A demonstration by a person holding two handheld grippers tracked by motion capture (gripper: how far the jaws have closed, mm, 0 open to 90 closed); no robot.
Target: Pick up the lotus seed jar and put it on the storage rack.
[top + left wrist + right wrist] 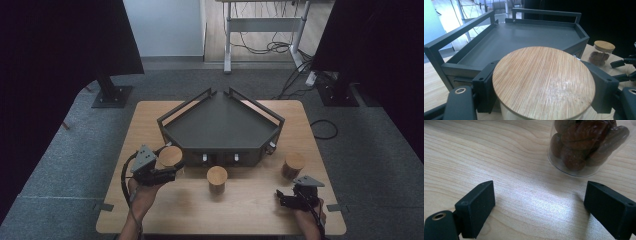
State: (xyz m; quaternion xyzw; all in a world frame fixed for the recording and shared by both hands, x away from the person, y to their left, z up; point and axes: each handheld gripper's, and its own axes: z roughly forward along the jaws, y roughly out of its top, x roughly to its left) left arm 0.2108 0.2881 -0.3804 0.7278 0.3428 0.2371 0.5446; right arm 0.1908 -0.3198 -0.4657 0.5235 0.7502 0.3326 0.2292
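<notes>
Near the left front part of the wooden surface (250, 215), just in front of the left front corner of a dark five-sided tray rack (220, 125), the left gripper (167, 175) has its jaws closed on the sides of a jar with a round bamboo lid (544, 83). The jar stands upright, its long axis vertical, and the lid sits level between the two black jaws, with the rack's flat deck directly beyond and slightly higher. That is the relation the next move likely turns on: the jar must rise and go forward to clear the rack's low front wall. Two more lidded jars stand along the rack's front, a middle jar (217, 179) and a right jar (293, 165) holding dark brown pieces. The right gripper (286, 200) rests near the right front corner, its jaws wide apart and empty, pointing across the surface, with the right jar just ahead of them. No brand, label or writing can be read anywhere.
</notes>
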